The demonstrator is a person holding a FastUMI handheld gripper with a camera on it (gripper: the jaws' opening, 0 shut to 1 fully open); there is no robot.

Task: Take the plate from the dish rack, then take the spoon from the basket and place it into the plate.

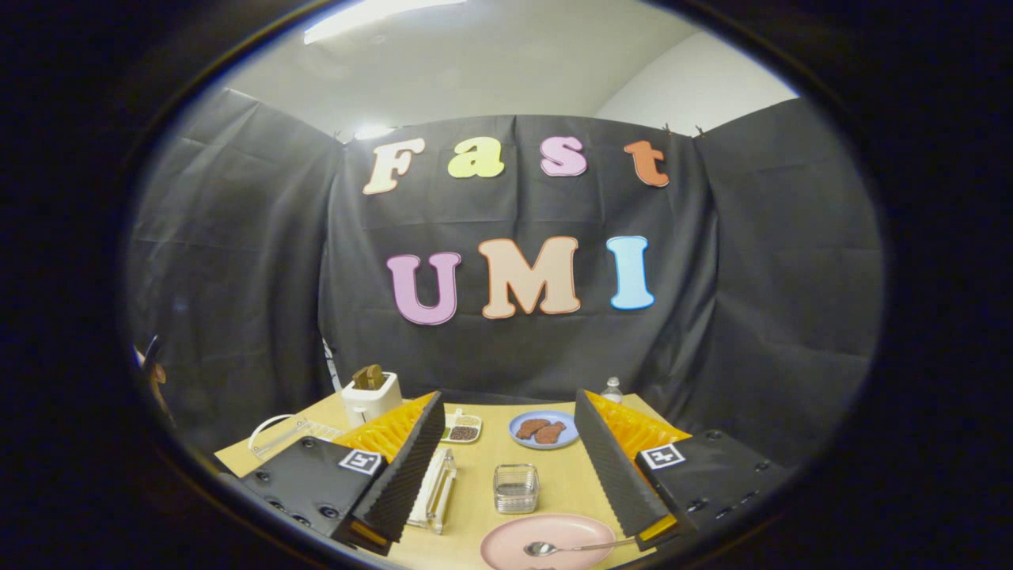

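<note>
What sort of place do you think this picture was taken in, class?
Probably a staged kitchen tabletop inside a recording booth, not a real kitchen. A toaster, a pink plate holding a spoon and a blue plate of food stand on a wooden table, black cloth behind. The gripper is open.

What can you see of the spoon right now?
The spoon looks like shiny metal, with a rounded bowl and a thin straight handle. It lies flat on the pink plate, bowl near the plate's middle, handle running out past the rim toward the right finger of the tongs. Whether the handle's end touches that finger cannot be told. The tongs are open, fingers wide apart, nothing gripped. The plate sits on the table, just nearer than a small clear basket.
</note>
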